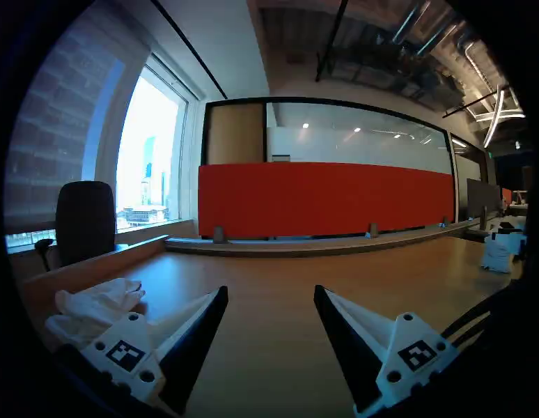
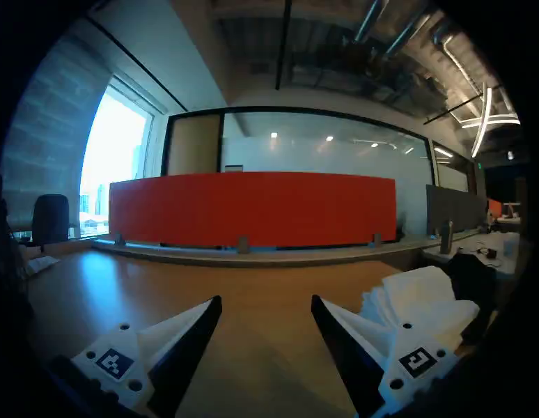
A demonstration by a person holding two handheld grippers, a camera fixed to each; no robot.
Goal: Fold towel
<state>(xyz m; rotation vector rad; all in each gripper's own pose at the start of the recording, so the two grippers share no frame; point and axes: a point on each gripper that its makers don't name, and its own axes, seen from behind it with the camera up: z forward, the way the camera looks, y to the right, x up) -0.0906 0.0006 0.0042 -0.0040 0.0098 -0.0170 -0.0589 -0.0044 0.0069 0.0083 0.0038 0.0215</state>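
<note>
In the left gripper view my left gripper [image 1: 270,294] is open low over the wooden desk [image 1: 304,279], nothing between its fingers. A crumpled white towel [image 1: 95,303] lies on the desk to its left, just beyond the left finger. In the right gripper view my right gripper [image 2: 266,301] is also open above the desk [image 2: 200,285]. A stack of folded white towels [image 2: 423,299] sits just past its right finger, partly hidden by it.
A red divider panel [image 1: 325,198] runs along the desk's far edge. A black office chair [image 1: 85,219] stands at the window on the left. A white object [image 1: 498,252] sits far right on the desk. Dark items [image 2: 478,275] lie behind the towel stack.
</note>
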